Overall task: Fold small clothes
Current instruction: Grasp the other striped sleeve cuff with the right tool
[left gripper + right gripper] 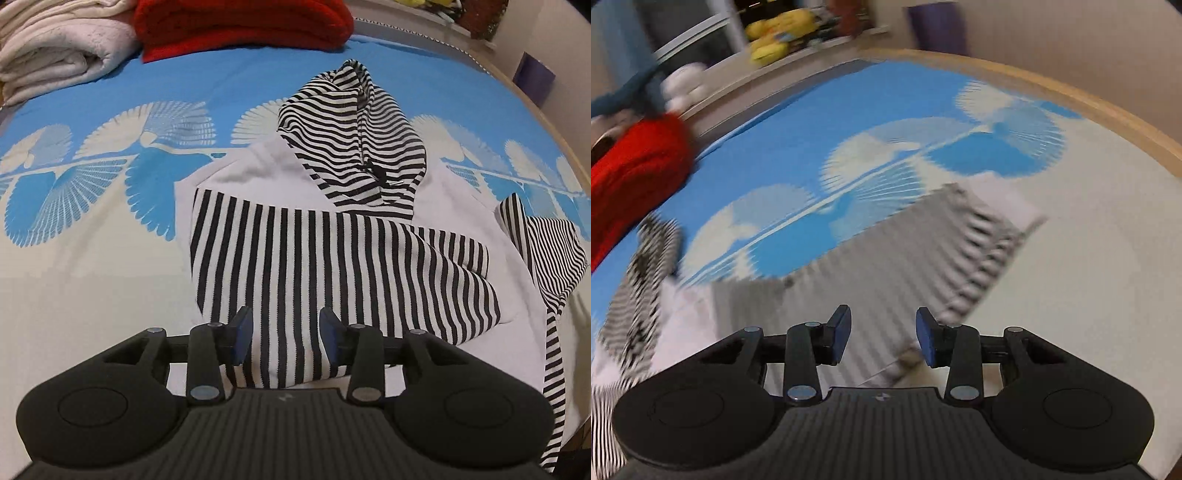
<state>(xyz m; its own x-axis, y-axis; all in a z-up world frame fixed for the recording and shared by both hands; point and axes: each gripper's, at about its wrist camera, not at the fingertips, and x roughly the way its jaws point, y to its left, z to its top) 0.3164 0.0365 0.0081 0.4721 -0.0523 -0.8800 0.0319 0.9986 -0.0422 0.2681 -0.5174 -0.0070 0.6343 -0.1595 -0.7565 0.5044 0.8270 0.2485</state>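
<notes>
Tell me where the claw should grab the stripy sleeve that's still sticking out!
Probably at the cuff end of the unfolded sleeve, coming in from the hoodie's open right side. That end lies loose past the body's edge, so the open left claw could likely pinch it and carry it across.

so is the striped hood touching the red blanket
Apart. The left wrist view shows bare blue bedspread between the tip of the hood and the red blanket.

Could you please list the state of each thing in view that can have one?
Left gripper: open, holding nothing.
Right gripper: open, holding nothing.
Striped hoodie: partly folded, one sleeve across the body, hood flat.
Red blanket: folded.
White blanket: folded.
Bedspread: spread flat.
</notes>
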